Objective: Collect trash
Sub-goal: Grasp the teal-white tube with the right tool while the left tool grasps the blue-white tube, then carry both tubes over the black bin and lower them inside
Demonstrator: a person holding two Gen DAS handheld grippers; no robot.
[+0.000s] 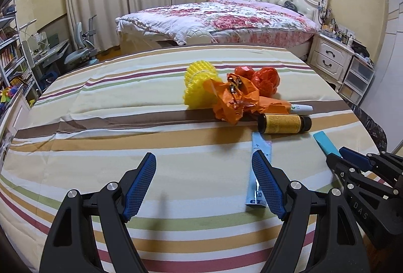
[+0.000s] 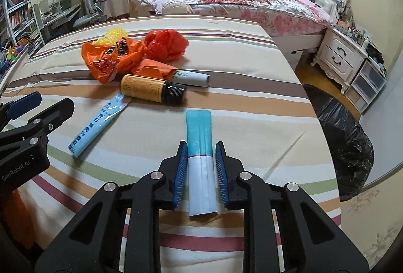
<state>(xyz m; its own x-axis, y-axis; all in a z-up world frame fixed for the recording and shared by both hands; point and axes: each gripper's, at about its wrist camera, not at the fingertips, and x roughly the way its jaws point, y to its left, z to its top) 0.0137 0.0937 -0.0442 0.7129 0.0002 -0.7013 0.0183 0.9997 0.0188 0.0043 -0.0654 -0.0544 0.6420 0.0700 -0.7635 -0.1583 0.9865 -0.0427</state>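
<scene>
My right gripper is shut on a teal and white tube that lies flat on the striped table; the tube's teal end also shows in the left wrist view. My left gripper is open and empty, low over the cloth, with a light blue sachet by its right finger. Farther back lie a dark bottle with a yellow label, a white tube, crumpled orange bags, a red bag and yellow foam netting.
A black trash bag stands on the floor off the table's right edge. A bed and a white nightstand are behind the table. Shelves and a desk chair stand at the left.
</scene>
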